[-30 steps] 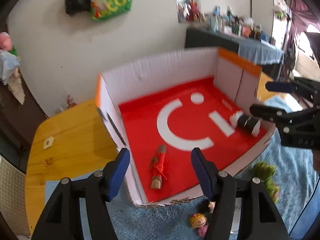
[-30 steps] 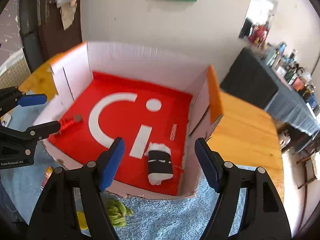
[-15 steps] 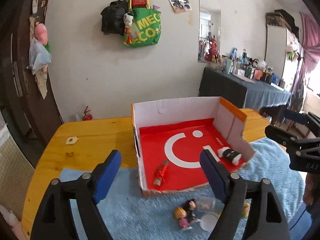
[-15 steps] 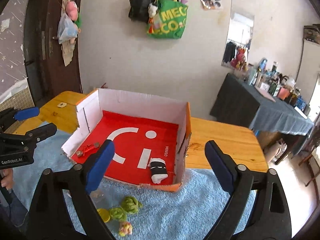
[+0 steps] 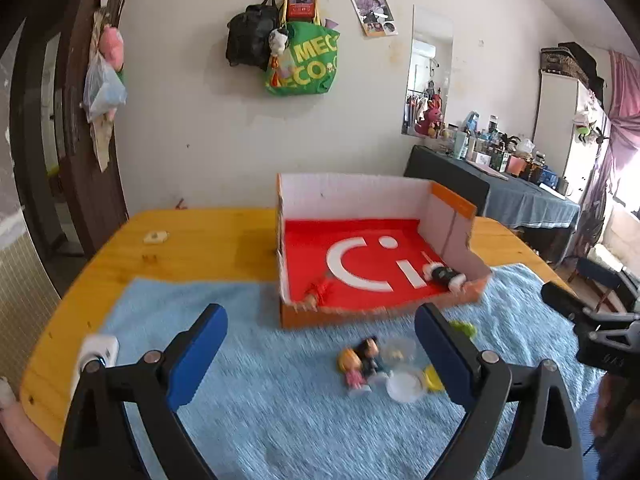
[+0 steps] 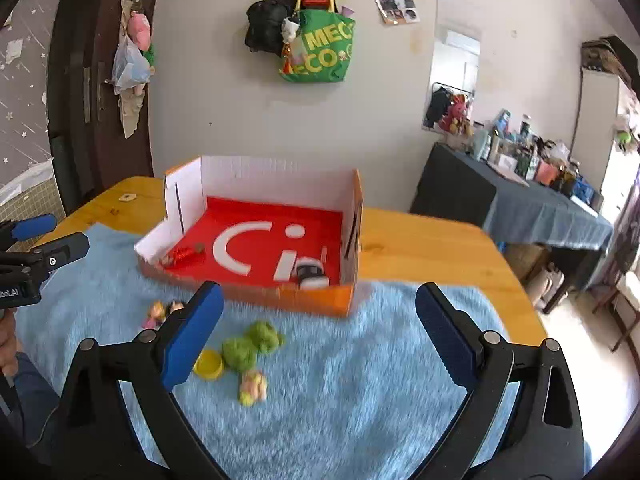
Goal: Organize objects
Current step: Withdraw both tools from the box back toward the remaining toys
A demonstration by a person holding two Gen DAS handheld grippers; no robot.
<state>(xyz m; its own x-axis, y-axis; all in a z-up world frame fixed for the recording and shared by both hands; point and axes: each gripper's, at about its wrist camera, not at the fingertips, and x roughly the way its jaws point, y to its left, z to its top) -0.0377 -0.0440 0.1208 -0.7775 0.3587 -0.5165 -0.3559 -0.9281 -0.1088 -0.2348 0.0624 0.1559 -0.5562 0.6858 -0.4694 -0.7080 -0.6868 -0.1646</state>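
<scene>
Wooden table (image 5: 208, 240): blue fleece cloth (image 5: 280, 392) covers near part. Open cardboard box (image 5: 344, 190) sits at cloth's far edge. Small pale tag (image 5: 155, 237) on bare wood, far left.

Daylit room seen through two fisheye lenses, with some motion blur.

Light pours in from the window (image 5: 628, 184) at the right edge of the left wrist view, where it blows out to white glare; the pale wall (image 6: 224, 92) is evenly bright, and the hanging green bag (image 6: 320, 52) throws only a soft shadow on it. The dark door (image 5: 60, 128) on the left stays dim. Both views bend hard toward black, vignetted corners. The blue towel (image 6: 360, 360) and the small toys (image 5: 360, 364) on it are smeared, as is the near rim of the cardboard box (image 6: 280, 294). The table (image 5: 208, 240) carries a faint shadow beside the box.
</scene>
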